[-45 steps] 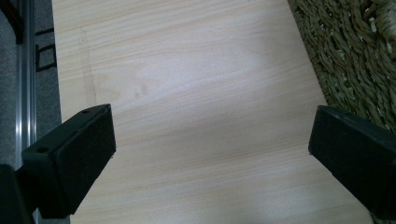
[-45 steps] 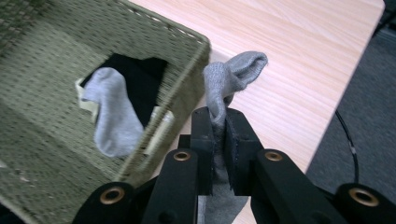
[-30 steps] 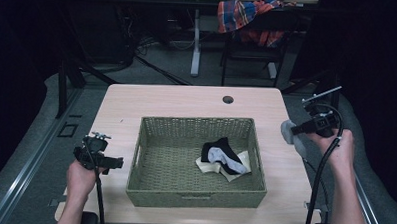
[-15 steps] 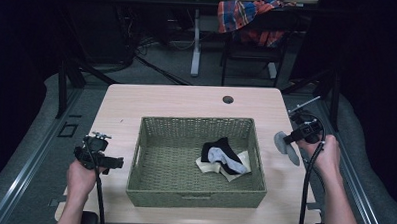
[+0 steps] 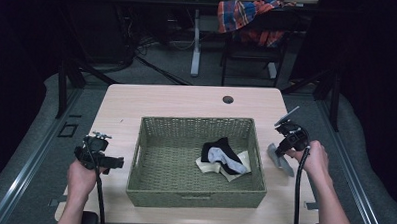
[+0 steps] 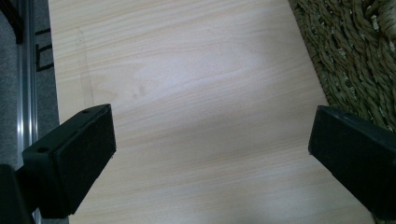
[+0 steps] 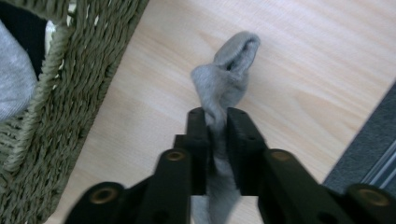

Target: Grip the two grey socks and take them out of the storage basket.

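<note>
- A person sits at a pale wooden table [image 5: 187,104] with a two-jaw gripper in each hand. A woven green basket [image 5: 193,197] stands in the middle.
- The right gripper [image 7: 217,123] has a small grey sock [image 7: 224,88] between its jaws. The jaws have just been easing apart, but the sock is still pinched between the pads.
- The sock is on the table's right side, just outside the basket's right wall, its free end touching or nearly touching the wood.
- Its long axis runs straight out from the jaws, away from the hand. The far end is a rounded, folded-over tip; the middle is bunched and twisted.
- From above, the sock [image 5: 280,159] is a soft, limp strip under the right gripper [image 5: 284,145], well apart from the other arm.
- The left gripper [image 6: 210,135] hangs over bare wood left of the basket, jaws spread wide, nothing between them.
- Inside the basket lies a small heap of black, grey and cream socks [image 5: 224,159], near its right wall.
- To my eye, the sock is being laid down beside the basket.
</note>
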Motion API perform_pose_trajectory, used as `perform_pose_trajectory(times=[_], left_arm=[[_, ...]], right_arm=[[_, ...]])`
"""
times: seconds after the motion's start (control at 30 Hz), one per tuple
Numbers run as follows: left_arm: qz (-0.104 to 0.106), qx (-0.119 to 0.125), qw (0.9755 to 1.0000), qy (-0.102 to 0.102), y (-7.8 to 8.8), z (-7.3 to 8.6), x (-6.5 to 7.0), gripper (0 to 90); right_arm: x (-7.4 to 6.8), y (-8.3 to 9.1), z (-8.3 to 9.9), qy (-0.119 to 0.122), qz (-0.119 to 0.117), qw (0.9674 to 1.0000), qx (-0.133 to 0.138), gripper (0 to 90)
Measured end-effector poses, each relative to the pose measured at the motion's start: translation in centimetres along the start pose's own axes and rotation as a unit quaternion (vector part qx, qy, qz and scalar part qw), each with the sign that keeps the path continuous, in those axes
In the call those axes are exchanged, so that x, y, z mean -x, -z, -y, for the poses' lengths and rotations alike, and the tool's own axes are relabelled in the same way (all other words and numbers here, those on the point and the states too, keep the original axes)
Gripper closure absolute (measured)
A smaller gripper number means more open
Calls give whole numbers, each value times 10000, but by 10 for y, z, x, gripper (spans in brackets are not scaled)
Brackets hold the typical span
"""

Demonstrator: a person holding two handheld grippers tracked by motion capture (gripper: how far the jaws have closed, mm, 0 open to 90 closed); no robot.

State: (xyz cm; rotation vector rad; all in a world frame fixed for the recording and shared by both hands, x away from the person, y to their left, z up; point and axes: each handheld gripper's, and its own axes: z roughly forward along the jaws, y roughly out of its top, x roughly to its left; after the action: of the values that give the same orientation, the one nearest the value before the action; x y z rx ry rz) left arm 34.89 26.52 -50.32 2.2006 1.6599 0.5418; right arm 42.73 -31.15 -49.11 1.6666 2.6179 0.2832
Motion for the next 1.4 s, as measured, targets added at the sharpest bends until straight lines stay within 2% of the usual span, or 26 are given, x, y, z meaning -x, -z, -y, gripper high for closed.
perform_pose_trajectory(times=[0.03,0.13,0.17,0.2,0.23,0.3,0.33,0.4,0.43,0.5,0.53,0.6,0.63,0.67,0.73,0.8,0.83,0.9,0.93,1.07,1.1,1.13,1.17,1.2,1.23,1.4], left_arm=[[0,0,10000,0,0,0,0,9],[7,36,10000,32,2,1,-1,9],[-2,52,10000,42,2,1,-1,9],[3,47,10000,48,1,1,-1,9],[4,60,10000,52,1,0,-1,8],[16,53,10000,46,2,0,-1,8],[43,70,9999,64,3,0,0,8],[43,83,9999,71,2,0,-1,8],[46,74,9999,79,2,0,-1,8],[57,81,9999,101,2,0,-1,8],[64,76,9999,92,2,0,-2,8],[69,73,9999,99,1,-1,-1,7],[69,73,9999,99,1,-1,-1,7],[70,94,9999,99,2,-1,-1,7],[90,115,9998,120,2,-1,-1,7],[108,100,9998,145,1,-1,-1,6],[125,95,9998,138,1,-1,-1,6],[120,133,9998,130,2,-1,-1,6],[124,125,9998,129,2,-1,-1,6],[128,115,9997,167,1,-1,-2,5],[132,115,9997,169,1,-2,-2,5],[138,110,9997,161,1,-2,-1,5],[144,113,9997,152,1,-2,-1,5],[150,110,9997,154,1,-2,-1,5],[150,110,9997,154,1,-2,-1,5],[157,120,9996,185,1,-2,-2,5]], right_arm=[[0,1,0,-26,-34,10000,-2,723],[1,11,2,-129,-175,9997,126,524],[1,11,2,-129,-175,9997,126,524],[1,23,4,-156,-161,9994,246,409],[0,28,5,-217,-187,9988,399,379],[1,35,5,-162,-241,9988,393,360],[-1,44,6,-105,-287,9983,498,317],[-1,49,7,-62,-301,9981,536,300],[-2,57,7,-82,-318,9971,686,255],[-3,60,8,-92,-306,9966,766,223],[-5,68,7,-27,-327,9955,889,150],[-10,77,6,34,-402,9929,1123,138],[-10,77,6,34,-402,9929,1123,138],[-17,84,5,126,-443,9907,1282,121],[-28,91,2,318,-447,9892,1362,40],[-39,97,-1,446,-461,9876,1435,43],[-39,97,-1,446,-461,9876,1435,43],[-57,103,-6,682,-501,9856,1464,44],[-57,103,-6,682,-501,9856,1464,44],[-80,107,-19,1035,-528,9830,1419,0],[-80,107,-19,1035,-528,9830,1419,0],[-88,108,-23,1121,-600,9779,1661,35],[-92,109,-24,1195,-597,9744,1810,51],[-96,109,-26,1241,-626,9734,1823,26],[-99,108,-28,1298,-615,9742,1743,0],[-114,97,-41,1431,-668,9755,1531,0]])
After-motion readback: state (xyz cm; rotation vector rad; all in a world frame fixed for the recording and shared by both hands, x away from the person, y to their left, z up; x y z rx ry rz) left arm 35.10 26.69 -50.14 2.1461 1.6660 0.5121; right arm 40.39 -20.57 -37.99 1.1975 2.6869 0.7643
